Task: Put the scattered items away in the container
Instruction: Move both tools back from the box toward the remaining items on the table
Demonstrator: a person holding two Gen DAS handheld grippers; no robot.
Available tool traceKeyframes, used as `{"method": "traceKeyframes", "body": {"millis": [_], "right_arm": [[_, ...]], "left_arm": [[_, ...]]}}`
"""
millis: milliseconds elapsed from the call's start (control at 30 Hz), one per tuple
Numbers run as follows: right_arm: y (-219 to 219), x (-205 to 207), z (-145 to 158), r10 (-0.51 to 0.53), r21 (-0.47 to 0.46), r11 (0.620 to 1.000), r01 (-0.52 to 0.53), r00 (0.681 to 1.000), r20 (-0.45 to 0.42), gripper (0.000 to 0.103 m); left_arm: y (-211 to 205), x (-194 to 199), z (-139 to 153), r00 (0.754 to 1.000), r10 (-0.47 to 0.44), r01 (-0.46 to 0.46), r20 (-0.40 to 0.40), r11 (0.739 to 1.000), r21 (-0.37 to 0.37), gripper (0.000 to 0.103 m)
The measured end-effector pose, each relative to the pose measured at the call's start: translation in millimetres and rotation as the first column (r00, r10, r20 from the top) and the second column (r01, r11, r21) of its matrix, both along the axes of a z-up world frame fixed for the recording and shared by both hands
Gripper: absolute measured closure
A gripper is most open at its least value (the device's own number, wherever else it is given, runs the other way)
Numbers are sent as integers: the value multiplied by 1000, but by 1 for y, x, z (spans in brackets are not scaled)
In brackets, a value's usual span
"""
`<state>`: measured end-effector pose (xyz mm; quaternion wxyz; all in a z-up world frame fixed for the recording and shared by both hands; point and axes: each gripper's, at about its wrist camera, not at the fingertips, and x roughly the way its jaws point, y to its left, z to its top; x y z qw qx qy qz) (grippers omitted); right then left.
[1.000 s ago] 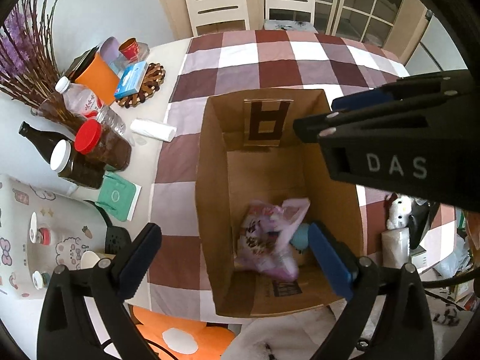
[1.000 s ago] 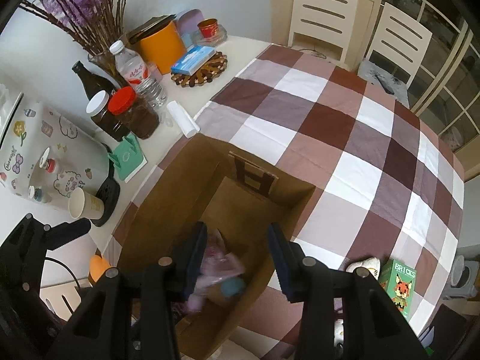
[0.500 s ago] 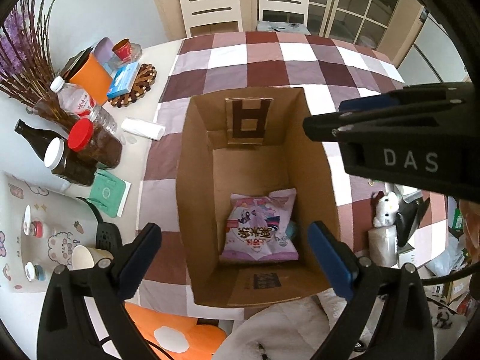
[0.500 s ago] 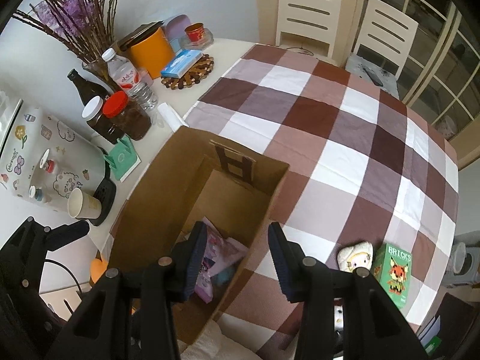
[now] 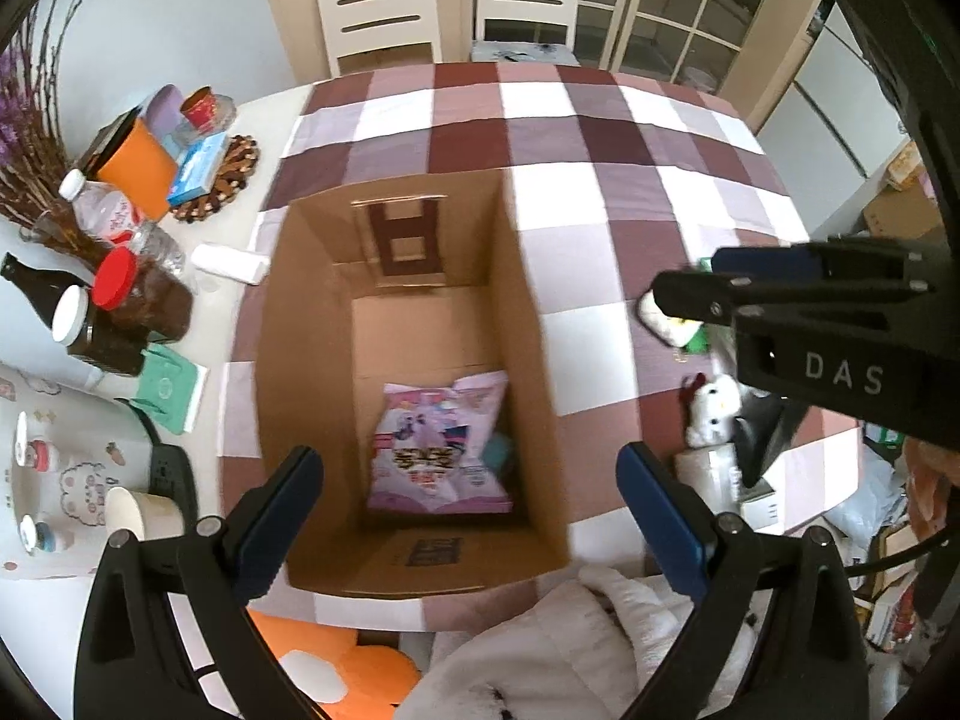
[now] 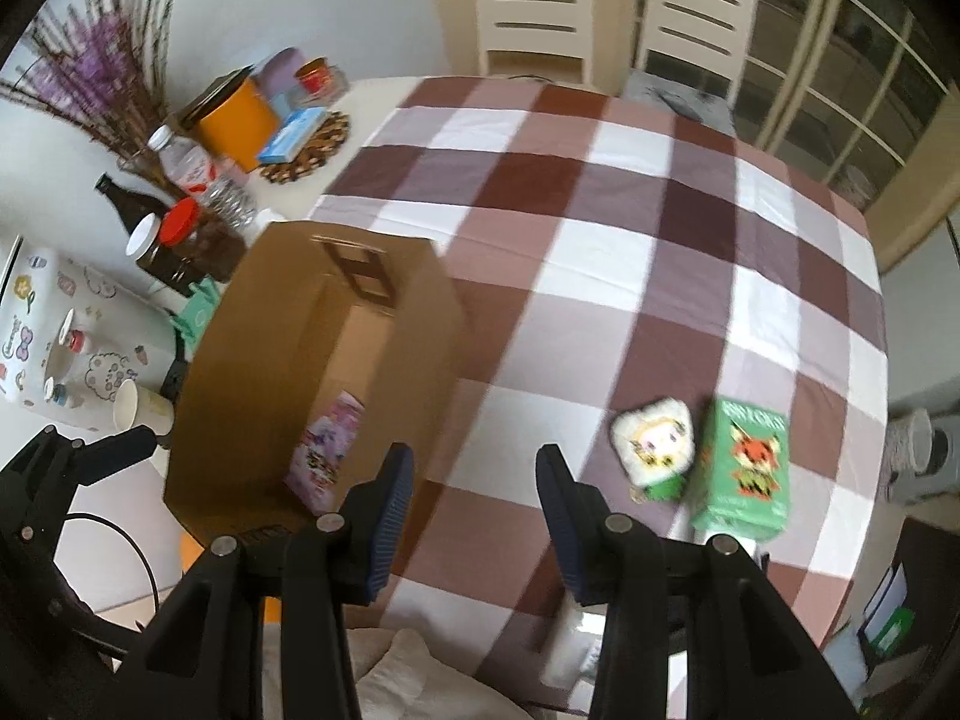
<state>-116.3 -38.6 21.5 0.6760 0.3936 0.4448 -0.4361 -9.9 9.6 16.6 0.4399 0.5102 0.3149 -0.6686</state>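
Observation:
An open cardboard box (image 5: 312, 324) (image 6: 252, 354) stands on the checked tablecloth. A pink snack bag (image 5: 441, 444) (image 6: 327, 450) lies flat on its floor, over a teal item (image 5: 501, 453). My left gripper (image 5: 468, 516) is open and empty above the box's near end. My right gripper (image 6: 474, 504) is open and empty, above the cloth just right of the box. A round plush toy (image 6: 654, 444) and a green bricks box (image 6: 744, 468) lie on the cloth to its right. A white kitty plush (image 5: 711, 408) and a tissue pack (image 5: 708, 471) lie near the table's front edge.
Jars (image 6: 180, 240), bottles (image 6: 180, 162), an orange canister (image 6: 234, 114), a blue pack on a trivet (image 6: 294, 138) and a paper cup (image 6: 135, 408) crowd the table's left side. Two chairs (image 6: 540, 6) stand at the far end. A white garment (image 5: 570, 648) lies at the near edge.
The pink snack bag dropped and settled flat in the box. My right gripper moved right, off the box, bringing the plush and green box into view. My left gripper drew back slightly.

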Motion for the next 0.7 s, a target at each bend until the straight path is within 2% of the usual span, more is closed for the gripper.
{"method": "traceKeyframes", "body": {"millis": [400,700], "right_arm": [[21,-97,-11,-165,18,986,165,986,-13,60],[42,-174,-22,-281,32,959,282,959,-31,60]], "left_arm": [[17,-61,-5,997,-69,70,-33,997,27,4],[28,-111,-17,994,-100,103,-54,993,57,4]]}}
